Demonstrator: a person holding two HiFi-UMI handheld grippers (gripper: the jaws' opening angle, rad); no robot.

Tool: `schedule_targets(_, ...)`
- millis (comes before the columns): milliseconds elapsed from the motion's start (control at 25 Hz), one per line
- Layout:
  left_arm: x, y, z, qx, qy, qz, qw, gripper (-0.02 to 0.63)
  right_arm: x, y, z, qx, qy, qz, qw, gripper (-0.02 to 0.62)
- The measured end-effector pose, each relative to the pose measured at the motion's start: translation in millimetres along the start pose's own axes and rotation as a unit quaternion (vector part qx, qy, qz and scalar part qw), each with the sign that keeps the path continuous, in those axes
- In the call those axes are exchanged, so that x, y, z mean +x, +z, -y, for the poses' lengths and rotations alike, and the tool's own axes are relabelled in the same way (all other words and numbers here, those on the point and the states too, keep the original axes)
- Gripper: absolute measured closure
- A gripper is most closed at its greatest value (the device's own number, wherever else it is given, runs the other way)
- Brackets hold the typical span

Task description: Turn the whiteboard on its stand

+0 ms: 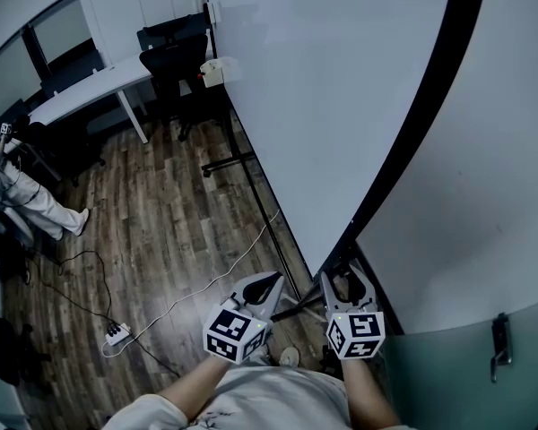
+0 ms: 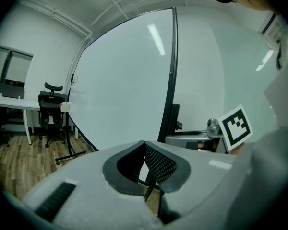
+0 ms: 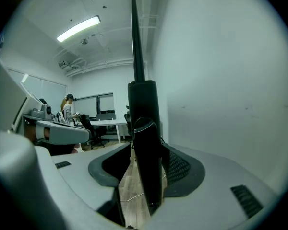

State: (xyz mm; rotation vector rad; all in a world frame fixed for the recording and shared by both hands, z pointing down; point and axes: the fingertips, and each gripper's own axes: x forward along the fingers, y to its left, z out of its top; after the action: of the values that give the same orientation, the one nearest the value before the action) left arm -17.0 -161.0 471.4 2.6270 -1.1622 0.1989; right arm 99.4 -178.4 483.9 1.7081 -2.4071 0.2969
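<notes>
The big whiteboard (image 1: 332,88) stands on its black wheeled stand (image 1: 229,161), and its black edge frame (image 1: 430,88) runs diagonally down to my hands. My right gripper (image 1: 348,285) is shut on the lower end of that frame (image 3: 145,128), a dark bar standing upright between the jaws. My left gripper (image 1: 267,285) hangs just left of it, shut and holding nothing, its jaws closed together (image 2: 145,145). The white board face (image 2: 125,80) fills the left gripper view, apart from the jaws.
A white wall (image 1: 511,168) and a glass door with a handle (image 1: 499,348) lie right of the board. Black office chairs (image 1: 175,61) and a white desk (image 1: 90,92) stand at the far end. A power strip (image 1: 117,334) with cables lies on the wooden floor. A person (image 1: 36,204) stands at left.
</notes>
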Motion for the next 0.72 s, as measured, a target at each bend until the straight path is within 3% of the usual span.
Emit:
schedule_targets(400, -6, -3, 8, -0.001, -0.007, -0.003, 1.0, 0.595, -30, -17, -21, 0.014, 0.019, -0.021, 1.0, 0.414)
schedule_targets(720, -17, -11, 10, -0.008, 0.002, -0.007, 0.9999, 0.595, -37, -9, -43, 0.002, 0.039, -0.01, 0.999, 0.511)
